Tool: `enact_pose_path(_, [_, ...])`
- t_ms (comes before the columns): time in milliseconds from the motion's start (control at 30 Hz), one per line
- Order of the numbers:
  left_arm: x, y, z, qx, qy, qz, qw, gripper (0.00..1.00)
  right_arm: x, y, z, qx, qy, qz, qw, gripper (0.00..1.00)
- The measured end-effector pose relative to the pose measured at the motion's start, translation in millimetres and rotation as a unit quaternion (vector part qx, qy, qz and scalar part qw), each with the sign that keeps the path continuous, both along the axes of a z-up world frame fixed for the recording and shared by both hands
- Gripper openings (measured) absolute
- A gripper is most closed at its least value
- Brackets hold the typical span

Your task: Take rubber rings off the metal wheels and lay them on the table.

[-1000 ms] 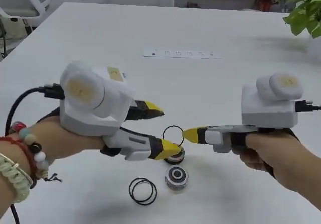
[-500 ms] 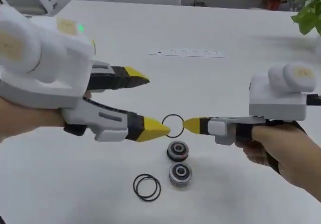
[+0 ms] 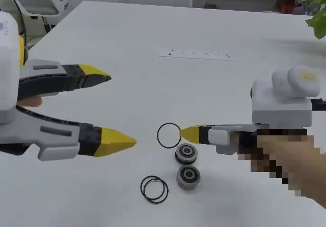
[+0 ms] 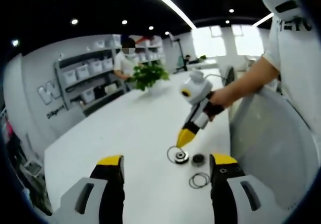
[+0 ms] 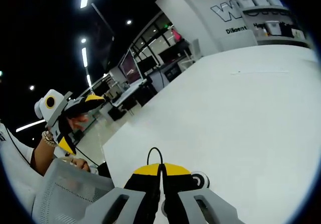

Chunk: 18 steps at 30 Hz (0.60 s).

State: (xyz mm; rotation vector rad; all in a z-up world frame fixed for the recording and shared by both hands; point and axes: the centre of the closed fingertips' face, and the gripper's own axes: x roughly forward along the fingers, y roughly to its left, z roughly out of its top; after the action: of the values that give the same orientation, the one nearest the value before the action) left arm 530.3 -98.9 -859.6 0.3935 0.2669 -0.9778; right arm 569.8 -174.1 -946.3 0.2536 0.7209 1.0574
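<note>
The right gripper (image 3: pixel 183 133) is seen with its jaws pressed together on a thin black rubber ring (image 3: pixel 168 135), which is pinched at one point of its band and held just above the white table (image 3: pixel 127 38). The left gripper (image 3: pixel 109 108) is held well apart to the left, its jaws spread wide with nothing between them. The ring is judged to be very light, soft and stretchy, with a tacky surface. It is likely to sag or twist under a pinch and may cling to a jaw when let go, so a light hold across the band at a single point, as shown in the right gripper view, is judged enough. Around it, broad bare table is offered for laying the ring down. A flat socket strip (image 3: pixel 197 54) is set well behind and is not in the way. The two metal wheels (image 3: pixel 186 153) lie just beside the held ring. They are judged small, stiff and dense, and apt to roll if knocked. Whether further rings are seated on them cannot be told for certain. Two laid rings (image 3: pixel 154 189) overlap near the closer wheel, and that spot is best avoided.
</note>
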Motion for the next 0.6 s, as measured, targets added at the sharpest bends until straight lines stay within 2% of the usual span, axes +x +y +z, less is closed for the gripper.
enact_pose_path(233, [-15.4, 13.6, -21.2, -0.004, 0.024, 0.025, 0.9994, 0.71, -13.6, 9.1, -6.9, -0.007, 0.010, 0.030, 0.9995, 0.00])
enact_pose_path(400, [-24.4, 18.0, -40.1, -0.022, 0.052, 0.049, 0.9972, 0.71, -24.5, 14.6, -17.5, -0.020, 0.022, 0.054, 0.9981, 0.00])
enact_pose_path(500, [-32.4, 16.5, -51.9, -0.012, 0.066, 0.044, 0.9968, 0.71, -31.0, 16.2, -26.6, -0.033, 0.027, 0.068, 0.9967, 0.00])
enact_pose_path(600, [-34.9, 17.9, -60.5, -0.009, 0.076, 0.051, 0.9957, 0.71, -38.5, 18.4, -33.7, -0.045, 0.032, 0.082, 0.9951, 0.00])
